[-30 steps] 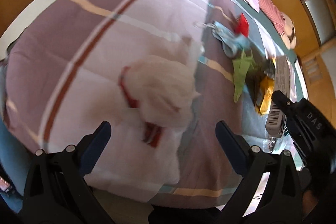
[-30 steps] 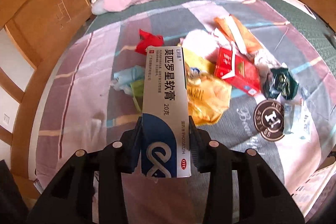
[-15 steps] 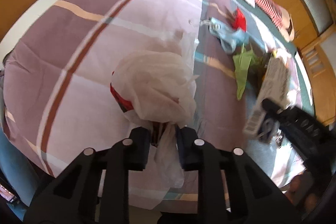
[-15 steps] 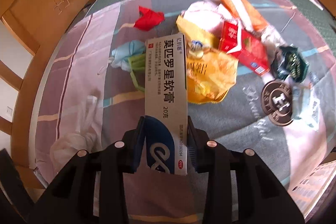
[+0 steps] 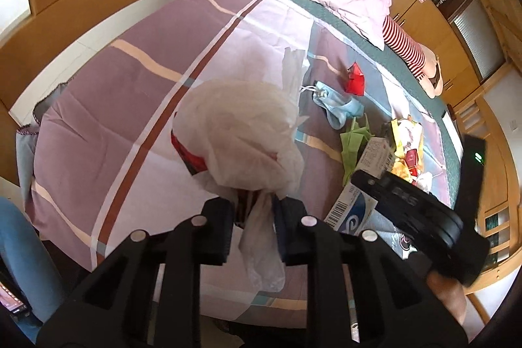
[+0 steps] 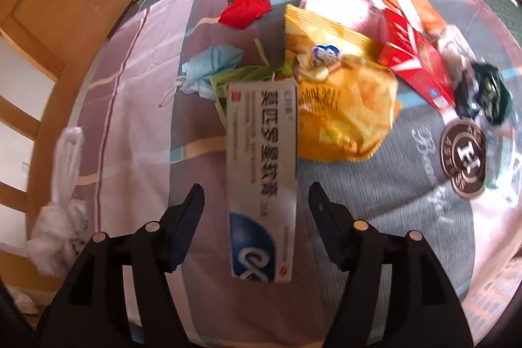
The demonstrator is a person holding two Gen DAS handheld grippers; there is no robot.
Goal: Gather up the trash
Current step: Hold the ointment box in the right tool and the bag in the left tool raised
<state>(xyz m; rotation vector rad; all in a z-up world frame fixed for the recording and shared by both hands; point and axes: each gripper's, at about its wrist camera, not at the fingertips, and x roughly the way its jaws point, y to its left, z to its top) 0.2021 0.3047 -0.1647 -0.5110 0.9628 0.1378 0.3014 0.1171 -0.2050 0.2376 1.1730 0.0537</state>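
Print on the ointment box (image 6: 262, 172) between the right fingers (image 6: 187, 217) is motion-blurred; bag (image 5: 241, 136) contents beyond the left fingers (image 5: 218, 217) are veiled by white plastic

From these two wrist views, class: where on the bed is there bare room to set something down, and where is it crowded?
Bare: the purple striped bedspread between the white plastic bag and the wooden bed frame. A narrower gap lies between the bag and the blue face mask. Crowded: around the yellow snack bag, red carton and medicine box.
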